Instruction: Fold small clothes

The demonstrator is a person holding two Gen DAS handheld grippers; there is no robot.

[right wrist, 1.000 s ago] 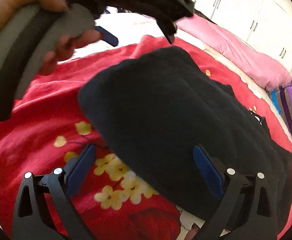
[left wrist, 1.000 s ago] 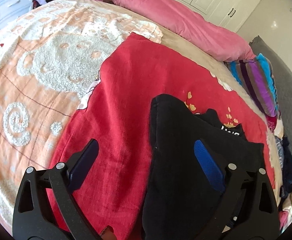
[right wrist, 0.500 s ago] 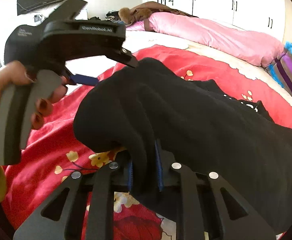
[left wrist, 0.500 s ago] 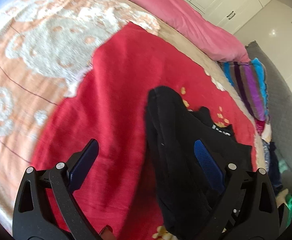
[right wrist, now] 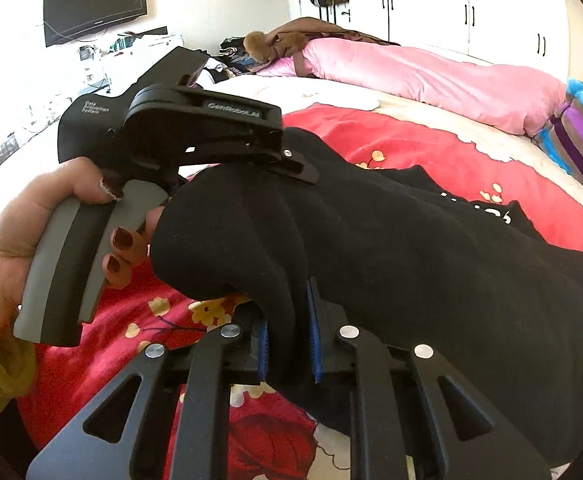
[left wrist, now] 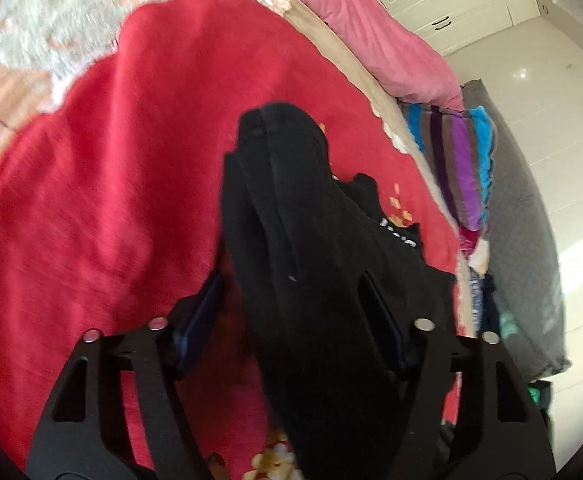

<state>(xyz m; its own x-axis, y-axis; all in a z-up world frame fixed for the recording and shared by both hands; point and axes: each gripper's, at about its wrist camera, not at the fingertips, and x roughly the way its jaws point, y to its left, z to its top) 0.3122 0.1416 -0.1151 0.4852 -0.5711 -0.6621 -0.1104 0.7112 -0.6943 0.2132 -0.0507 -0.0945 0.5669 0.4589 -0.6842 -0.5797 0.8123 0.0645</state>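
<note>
A black garment (left wrist: 291, 200) with white lettering lies bunched on a red flowered blanket (left wrist: 111, 180). My left gripper (left wrist: 291, 292) straddles its raised fold and its jaws are closing. The right pad (left wrist: 383, 320) sits against the cloth, while a strip of red still shows beside the left pad (left wrist: 199, 320). In the right wrist view my right gripper (right wrist: 287, 340) is shut on a pinched fold of the black garment (right wrist: 411, 240) and holds it up off the blanket. A hand (right wrist: 51, 220) holds the left gripper's body over the garment's top.
A long pink bolster (left wrist: 371, 28) lies along the bed's far side, with a striped pillow (left wrist: 459, 160) at its end. A peach and white blanket (left wrist: 51, 20) lies beyond the red one. A grey mat (left wrist: 523, 240) and piled clothes lie beside the bed.
My right gripper shut on the garment's near edge and lifted it. My left gripper came down over the raised fold and its jaws narrowed around it.
</note>
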